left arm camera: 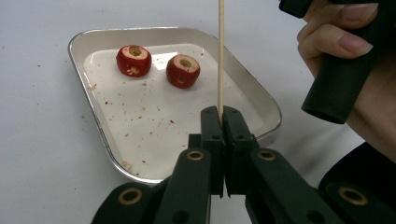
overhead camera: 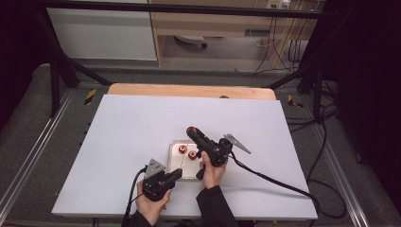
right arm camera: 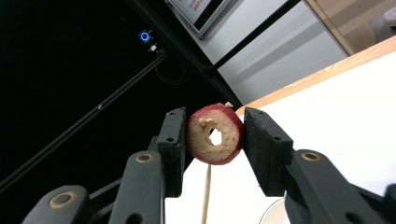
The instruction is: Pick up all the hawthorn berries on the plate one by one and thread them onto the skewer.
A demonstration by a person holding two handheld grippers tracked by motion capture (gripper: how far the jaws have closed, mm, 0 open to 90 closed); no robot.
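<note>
Skewering is the step in hand: a cored red fruit is being lined up to go onto a thin wooden stick.

In the high view, the left gripper (overhead camera: pixel 176 174) sits at lower centre, and the right gripper (overhead camera: pixel 191 131) reaches up toward the middle of the frame with a red fruit (overhead camera: pixel 191 130) at its tip. Between them lies a shallow metal tray (overhead camera: pixel 174 163) on the white table (overhead camera: pixel 132 137), with two more red fruits (overhead camera: pixel 187 152) in its upper part.

In the left gripper view, the jaws are pressed together on the stick (left arm camera: pixel 221 56), which rises straight up through the top of the frame. The tray (left arm camera: pixel 93 112) lies behind it, the two spare fruits (left arm camera: pixel 159 66) in its far left part. The person's right hand (left arm camera: pixel 348 42) fills the upper right.

In the right gripper view, the jaws pinch the fruit (right arm camera: pixel 215 134) by its red sides, its cored hole facing the camera. The stick (right arm camera: pixel 206 196) shows just below the fruit at bottom centre; whether its tip touches the fruit cannot be told.

The next move probably calls for bringing the hole in line with the stick's tip and pushing the fruit along it, while the left grip holds the stick steady.
</note>
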